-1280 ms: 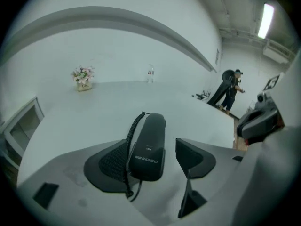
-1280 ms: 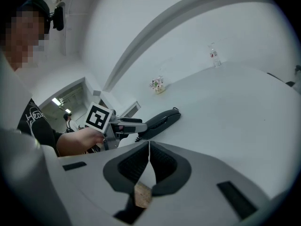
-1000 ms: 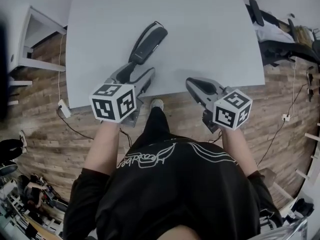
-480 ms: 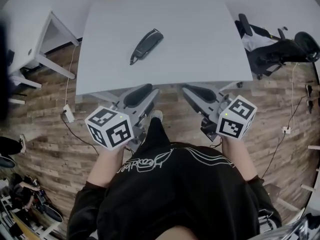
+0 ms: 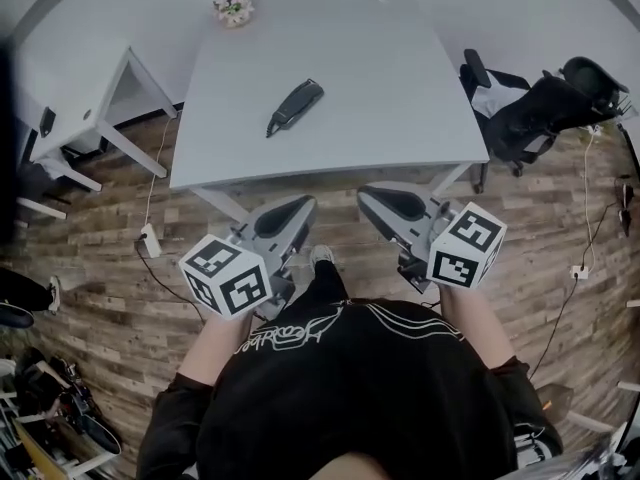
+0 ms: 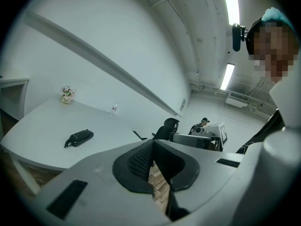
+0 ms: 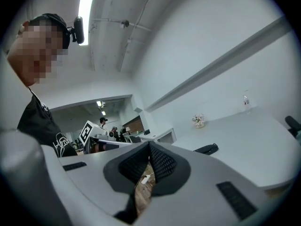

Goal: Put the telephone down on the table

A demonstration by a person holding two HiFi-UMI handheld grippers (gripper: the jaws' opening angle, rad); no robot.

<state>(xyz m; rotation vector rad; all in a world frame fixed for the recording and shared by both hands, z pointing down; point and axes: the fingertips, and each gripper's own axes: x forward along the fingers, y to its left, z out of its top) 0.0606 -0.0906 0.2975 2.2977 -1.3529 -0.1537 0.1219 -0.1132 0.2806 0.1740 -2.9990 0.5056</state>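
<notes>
Telephone (image 5: pixel 295 106): flat on desk (image 5: pixel 400 78), task apparently done. Left hand-held gripper (image 5: pixel 285 218): jaws just closed, empty (right hand-held gripper (image 5: pixel 388 204) likewise shut, empty). Risk: slight; only a returning sweep could knock it.

The grey plastic left gripper (image 5: pixel 300 206) and the matching right gripper (image 5: pixel 372 196) point forward side by side, nearly level, on bare forearms (image 5: pixel 215 333), the left jaws having just been closing on nothing, the right jaws together and empty.
</notes>
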